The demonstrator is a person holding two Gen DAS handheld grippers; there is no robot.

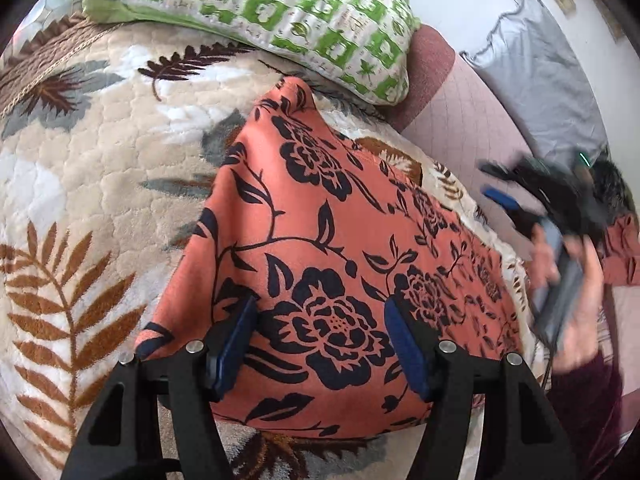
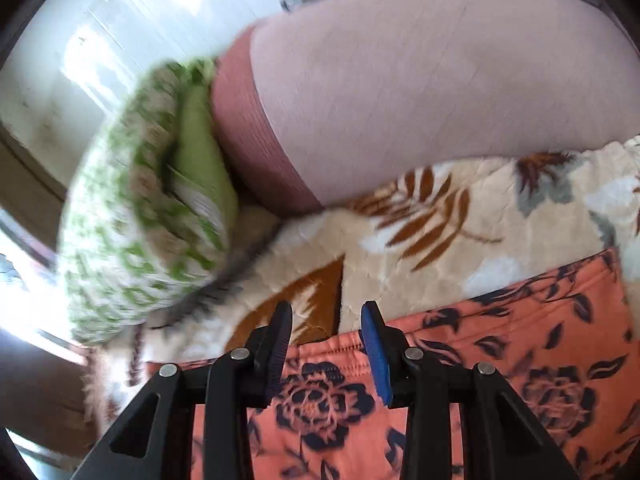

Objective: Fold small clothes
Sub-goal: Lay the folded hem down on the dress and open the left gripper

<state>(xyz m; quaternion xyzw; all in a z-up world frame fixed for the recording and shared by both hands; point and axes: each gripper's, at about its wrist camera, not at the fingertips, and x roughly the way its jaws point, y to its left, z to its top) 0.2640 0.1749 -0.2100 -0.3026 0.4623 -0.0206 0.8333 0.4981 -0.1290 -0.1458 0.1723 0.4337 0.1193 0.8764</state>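
An orange garment (image 1: 320, 208) with dark flower print lies spread on a cream fleece blanket (image 1: 100, 160) patterned with leaves. My left gripper (image 1: 320, 304) hovers over its near end, jaws wide apart, with the cloth flat beneath and nothing pinched. At the right of the left wrist view, my right gripper (image 1: 496, 182) shows blurred, held by a hand (image 1: 576, 320) by the garment's far-right end. In the right wrist view, the right gripper (image 2: 327, 312) stands open just above the garment's (image 2: 520, 340) stitched edge, its pads clear of the cloth.
A green-and-white patterned pillow (image 1: 260, 8) (image 2: 132, 220) rests at the blanket's (image 2: 420, 220) far edge. Beyond lies a pink sheet (image 1: 460, 120) (image 2: 440, 80) with a darker band, and a grey cloth (image 1: 540, 80) by the wall.
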